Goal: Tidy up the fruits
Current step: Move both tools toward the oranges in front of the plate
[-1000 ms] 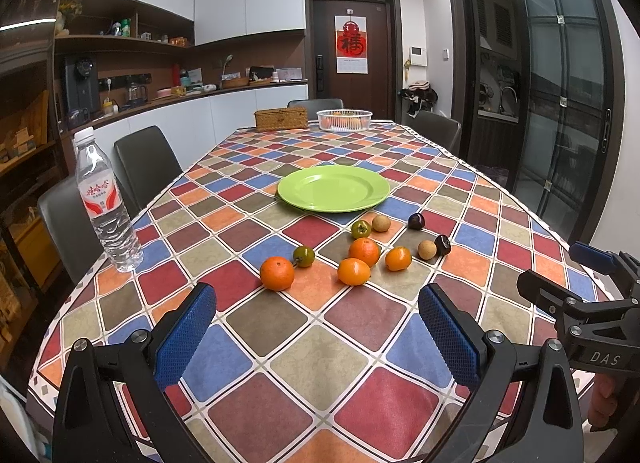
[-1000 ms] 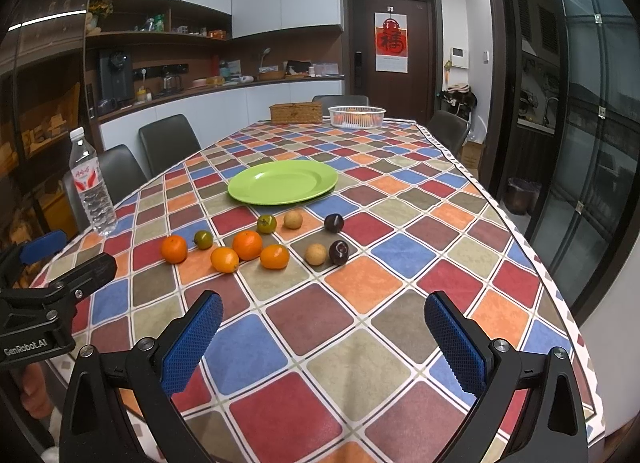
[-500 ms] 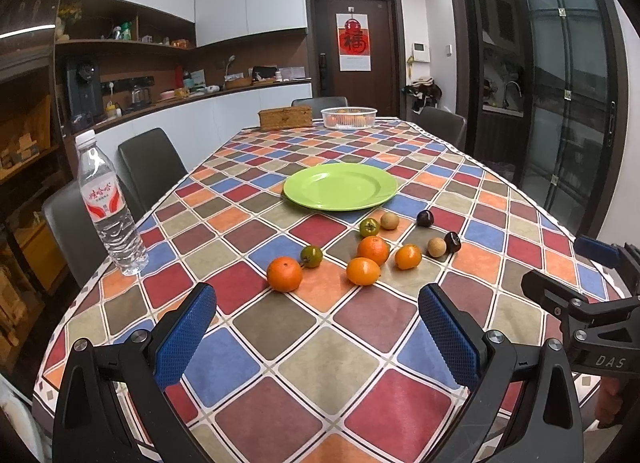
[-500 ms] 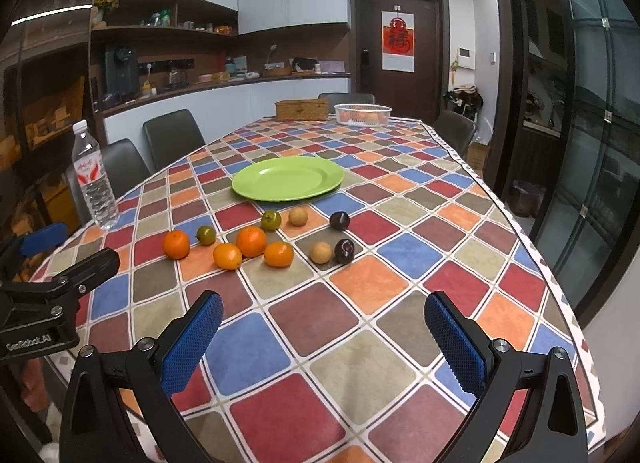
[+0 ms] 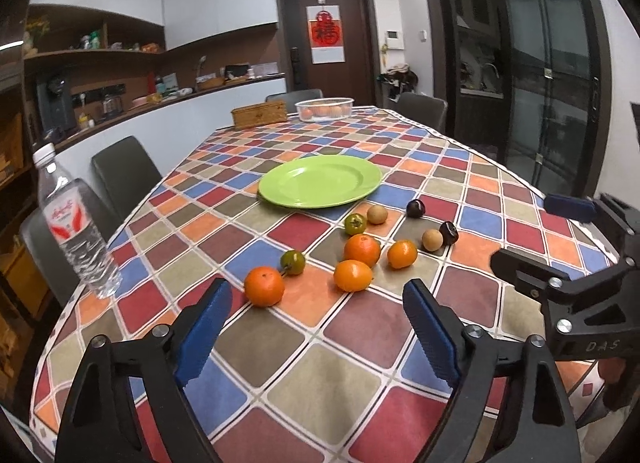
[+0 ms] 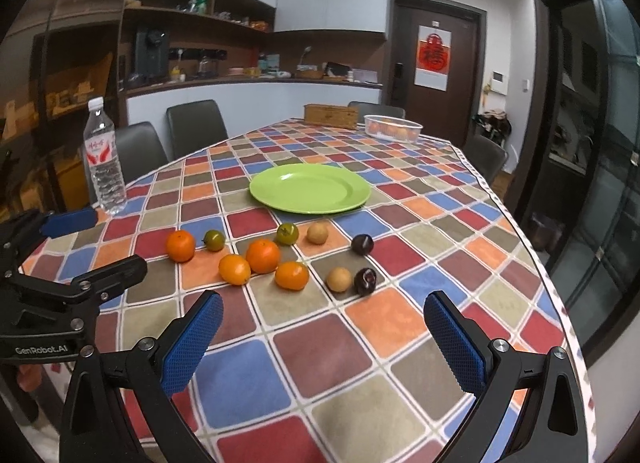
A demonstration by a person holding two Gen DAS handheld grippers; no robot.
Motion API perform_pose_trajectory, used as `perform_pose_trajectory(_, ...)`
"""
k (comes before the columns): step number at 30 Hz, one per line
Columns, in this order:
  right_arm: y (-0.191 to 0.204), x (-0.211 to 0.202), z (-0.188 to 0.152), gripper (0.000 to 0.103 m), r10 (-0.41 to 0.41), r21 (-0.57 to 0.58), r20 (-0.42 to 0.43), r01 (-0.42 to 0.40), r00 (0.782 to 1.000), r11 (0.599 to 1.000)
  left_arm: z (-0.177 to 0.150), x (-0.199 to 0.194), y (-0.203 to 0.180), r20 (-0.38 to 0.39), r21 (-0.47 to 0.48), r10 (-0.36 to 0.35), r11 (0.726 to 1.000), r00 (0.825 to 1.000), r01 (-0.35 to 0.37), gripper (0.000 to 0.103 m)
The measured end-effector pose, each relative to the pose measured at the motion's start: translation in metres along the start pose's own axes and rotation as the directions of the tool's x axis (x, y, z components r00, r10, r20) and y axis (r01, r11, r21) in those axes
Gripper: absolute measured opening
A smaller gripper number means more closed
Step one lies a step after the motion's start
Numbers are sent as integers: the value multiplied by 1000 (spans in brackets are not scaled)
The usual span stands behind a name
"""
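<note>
Fruits [image 5: 362, 250] lie loose on the checked table [image 5: 360, 395], just short of the empty green plate [image 5: 320, 186]; my left gripper [image 5: 316, 327] is closing with nothing between its blue pads; my right gripper [image 6: 322, 337] gapes wide, empty, above bare cloth.
</note>
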State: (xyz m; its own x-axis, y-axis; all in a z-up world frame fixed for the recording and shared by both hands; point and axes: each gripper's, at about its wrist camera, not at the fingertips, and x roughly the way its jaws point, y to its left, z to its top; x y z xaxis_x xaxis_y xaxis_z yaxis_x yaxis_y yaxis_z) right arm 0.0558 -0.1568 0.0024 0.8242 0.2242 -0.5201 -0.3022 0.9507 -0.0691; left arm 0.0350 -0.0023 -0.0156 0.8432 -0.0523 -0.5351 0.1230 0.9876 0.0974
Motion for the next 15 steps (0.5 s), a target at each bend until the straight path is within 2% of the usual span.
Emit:
perform_pose_trajectory(8, 0, 30, 8, 92, 38, -83, -33, -41, 999, 996, 8, 20, -6, -2, 54, -32, 998, 999, 32, 82)
perform_pose_trajectory(15, 4, 57, 10, 80, 101, -135, -89, -113, 991, 984, 12, 43, -6, -61, 71, -69, 995, 996, 73, 73)
